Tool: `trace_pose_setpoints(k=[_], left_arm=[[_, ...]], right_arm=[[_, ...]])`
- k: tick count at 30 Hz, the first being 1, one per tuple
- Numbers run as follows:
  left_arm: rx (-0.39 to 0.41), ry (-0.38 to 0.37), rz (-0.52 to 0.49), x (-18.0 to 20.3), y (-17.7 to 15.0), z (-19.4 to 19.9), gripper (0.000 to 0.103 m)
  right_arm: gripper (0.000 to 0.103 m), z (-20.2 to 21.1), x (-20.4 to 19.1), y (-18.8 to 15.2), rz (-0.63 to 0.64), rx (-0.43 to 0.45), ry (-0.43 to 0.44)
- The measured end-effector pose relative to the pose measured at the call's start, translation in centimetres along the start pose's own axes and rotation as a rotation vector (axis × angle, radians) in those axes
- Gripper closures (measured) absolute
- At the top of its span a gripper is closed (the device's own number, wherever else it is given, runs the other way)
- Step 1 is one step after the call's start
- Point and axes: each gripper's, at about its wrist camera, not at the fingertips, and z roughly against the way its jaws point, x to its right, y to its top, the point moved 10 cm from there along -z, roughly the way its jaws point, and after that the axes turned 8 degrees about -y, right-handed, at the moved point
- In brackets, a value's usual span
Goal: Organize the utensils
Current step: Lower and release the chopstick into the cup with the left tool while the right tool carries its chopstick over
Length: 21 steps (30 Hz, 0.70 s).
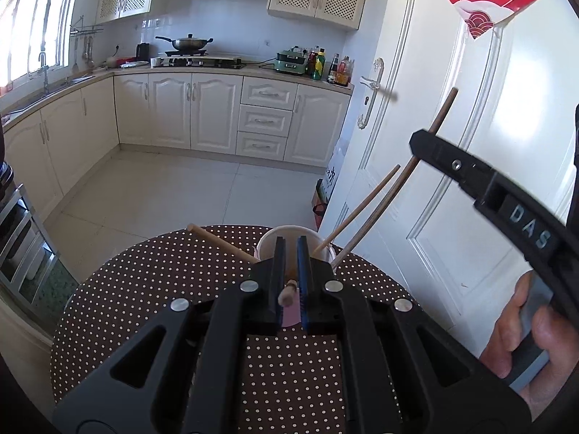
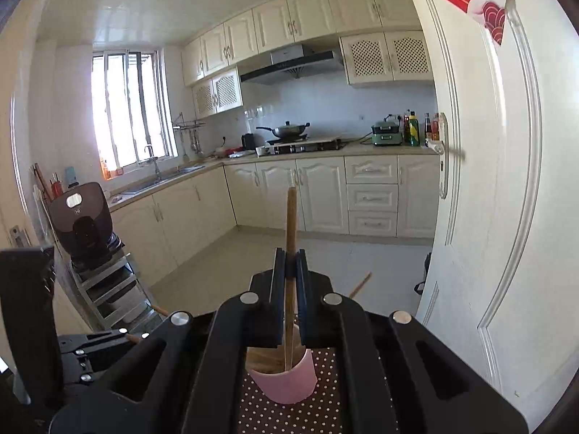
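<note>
A pink cup (image 1: 267, 242) (image 2: 286, 379) stands on the polka-dot table (image 1: 152, 289). Several wooden utensils lean in it, among them a chopstick (image 1: 358, 209) and a round wooden handle (image 1: 220, 242). My left gripper (image 1: 290, 253) sits just in front of the cup, jaws narrowly apart, with a short wooden stub (image 1: 286, 294) lying between them; I cannot tell if it is gripped. My right gripper (image 2: 289, 264) is shut on a brown chopstick (image 2: 290, 217) (image 1: 443, 114), holding it upright over the cup with its lower end inside. The right gripper also shows in the left wrist view (image 1: 423, 143).
A white door (image 1: 452, 144) stands close on the right of the table. A metal rack (image 2: 108, 289) with a dark appliance (image 2: 85, 217) is on the left. Kitchen cabinets (image 1: 202, 115) and tiled floor (image 1: 173, 188) lie beyond the table's far edge.
</note>
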Motion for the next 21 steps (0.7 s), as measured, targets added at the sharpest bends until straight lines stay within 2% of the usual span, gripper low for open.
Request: trace_pose_setpoints(k=[6,14,16,17,19,21], left_arm=[[-0.011,0.013,-0.008,0.4,-0.1,-0.2,0.096],[-0.016,0.015,-0.015,0.9,-0.1,0.5,0.095],[-0.011,0.022,-0.018,1.1,0.0,0.9,0.071],[0.006,0.034,-0.022,1.1,0.2,1.5,0.044],[0.066,0.061,-0.033,0.9,0.8,2.7,0.038],[0.061,0.055,-0.043,1.1,0.9,3.5,0.038]], right_arm=[[0.098,-0.9,-0.1,-1.7,0.006,-0.057,0.000],[0.097,0.3,-0.4,-1.9,-0.004,-0.075,0.019],[0.097,0.8,-0.6,-2.0,0.000,-0.075,0.018],[0.098,1.1,-0.6,-2.0,-0.001,-0.075,0.017],[0.090,1.8,-0.4,-1.9,-0.014,-0.076,0.017],[0.084,2.5,-0.3,-1.8,-0.015,-0.077,0.013]])
